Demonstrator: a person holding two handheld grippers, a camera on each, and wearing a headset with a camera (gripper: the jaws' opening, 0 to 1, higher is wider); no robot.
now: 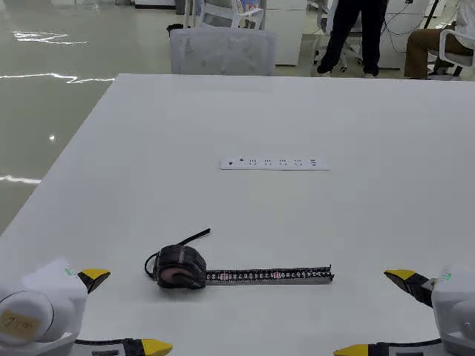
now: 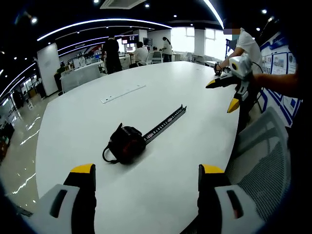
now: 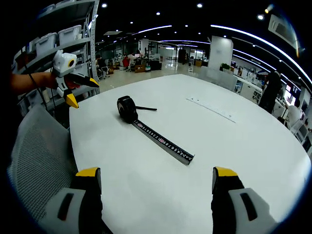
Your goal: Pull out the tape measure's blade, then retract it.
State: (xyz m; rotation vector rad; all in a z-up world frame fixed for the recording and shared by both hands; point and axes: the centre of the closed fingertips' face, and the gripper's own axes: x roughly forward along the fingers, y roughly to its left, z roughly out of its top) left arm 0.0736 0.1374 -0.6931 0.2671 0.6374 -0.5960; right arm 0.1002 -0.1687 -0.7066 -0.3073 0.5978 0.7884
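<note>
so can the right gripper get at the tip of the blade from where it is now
Probably yes: the right gripper is open, and the blade lies flat with its tip toward that side, with only bare table between them.

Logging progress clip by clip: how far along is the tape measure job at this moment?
Done: the blade lies pulled out along the table from the tape measure case. In hand: nothing; the left gripper and the right gripper are both open, well short of the tape. Left: retracting the blade.
</note>
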